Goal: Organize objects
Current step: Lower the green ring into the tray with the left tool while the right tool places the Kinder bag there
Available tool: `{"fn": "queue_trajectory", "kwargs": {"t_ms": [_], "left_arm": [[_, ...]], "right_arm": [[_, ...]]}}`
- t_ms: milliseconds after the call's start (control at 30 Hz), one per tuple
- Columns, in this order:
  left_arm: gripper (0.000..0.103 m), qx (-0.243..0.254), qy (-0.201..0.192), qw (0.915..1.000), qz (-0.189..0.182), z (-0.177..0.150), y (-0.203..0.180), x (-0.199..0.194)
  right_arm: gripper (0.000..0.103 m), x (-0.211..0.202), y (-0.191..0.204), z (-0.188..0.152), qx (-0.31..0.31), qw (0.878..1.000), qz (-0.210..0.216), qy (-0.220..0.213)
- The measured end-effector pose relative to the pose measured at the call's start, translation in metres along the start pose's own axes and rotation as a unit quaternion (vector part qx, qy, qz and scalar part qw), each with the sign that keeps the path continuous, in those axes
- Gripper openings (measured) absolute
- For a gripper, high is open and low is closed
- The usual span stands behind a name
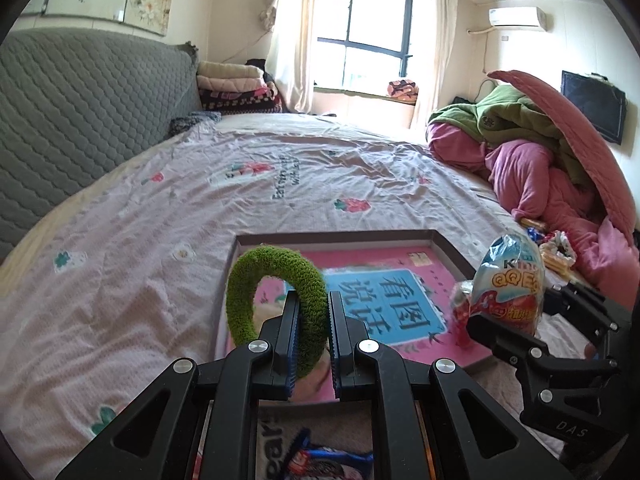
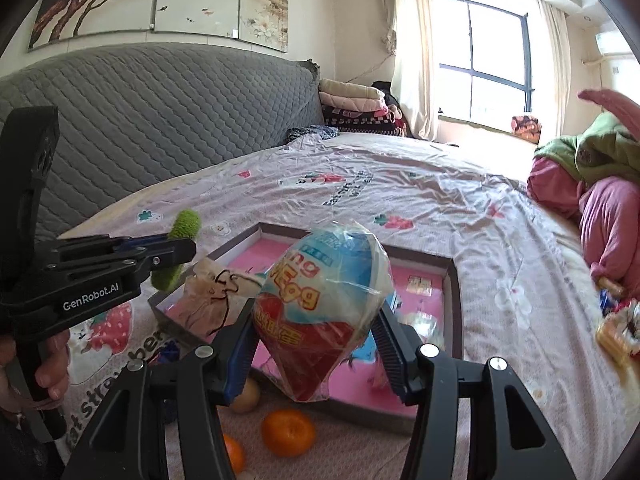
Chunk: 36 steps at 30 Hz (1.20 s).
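The left gripper (image 1: 314, 330) is clamping a fuzzy green ring (image 1: 276, 308), its two fingers pressed against the ring's right side so that the ring is standing upright between them. The ring is hanging in the air above the near left corner of the shallow grey box (image 1: 452, 250), which is lying on the pink printed bedsheet (image 1: 132, 248). Seen from the right wrist camera, the same ring (image 2: 185, 226) is poking out above and below the left gripper (image 2: 176, 254), over the box's left edge (image 2: 240, 240).

The right gripper (image 2: 316, 342) is squeezing a plastic-wrapped toy egg (image 2: 324, 312), blue-white on top and red at the bottom, with its narrow end pointing down. The egg is being held above the box's near edge, clear of the pink book (image 2: 416, 300) lying flat inside the box. A crumpled translucent bag with a dark string (image 2: 210, 300) is sitting in the box's near left corner.

In front of the box, on the sheet, an orange (image 2: 288, 432) is lying just beside a second orange (image 2: 234, 454) and a pale brownish round fruit (image 2: 246, 396). To the right of the box, a few wrapped snacks (image 2: 618, 328) are resting near the heap of pink and green bedding (image 1: 532, 168).
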State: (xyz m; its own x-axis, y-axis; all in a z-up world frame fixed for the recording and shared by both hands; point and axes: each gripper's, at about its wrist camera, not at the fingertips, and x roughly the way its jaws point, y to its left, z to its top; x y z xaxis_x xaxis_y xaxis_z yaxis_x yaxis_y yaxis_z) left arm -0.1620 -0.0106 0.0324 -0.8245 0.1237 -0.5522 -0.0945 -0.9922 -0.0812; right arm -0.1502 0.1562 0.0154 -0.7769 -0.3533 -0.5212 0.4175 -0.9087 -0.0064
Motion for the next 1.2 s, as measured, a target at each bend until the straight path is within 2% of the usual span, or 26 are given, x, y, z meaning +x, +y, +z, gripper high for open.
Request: {"fn": "queue_trajectory", "kwargs": {"t_ms": [300, 700, 1000, 1200], "left_arm": [[0.013, -0.003, -0.004, 0.9998, 0.017, 0.019, 0.012, 0.018], [0.014, -0.003, 0.001, 0.9998, 0.019, 0.038, 0.012, 0.047], [0.014, -0.021, 0.051, 0.9984, 0.012, 0.044, 0.022, 0.095], [0.014, -0.015, 0.066, 0.9975, 0.016, 0.047, 0.024, 0.116]], "right_arm": [[0.055, 0.019, -0.003, 0.012, -0.003, 1.0, -0.005, 0.003], [0.055, 0.036, -0.002, -0.002, -0.004, 1.0, -0.002, 0.025], [0.055, 0.046, -0.001, -0.011, -0.008, 0.999, -0.01, 0.041], [0.056, 0.051, 0.0, -0.015, -0.009, 0.999, -0.008, 0.05]]}}
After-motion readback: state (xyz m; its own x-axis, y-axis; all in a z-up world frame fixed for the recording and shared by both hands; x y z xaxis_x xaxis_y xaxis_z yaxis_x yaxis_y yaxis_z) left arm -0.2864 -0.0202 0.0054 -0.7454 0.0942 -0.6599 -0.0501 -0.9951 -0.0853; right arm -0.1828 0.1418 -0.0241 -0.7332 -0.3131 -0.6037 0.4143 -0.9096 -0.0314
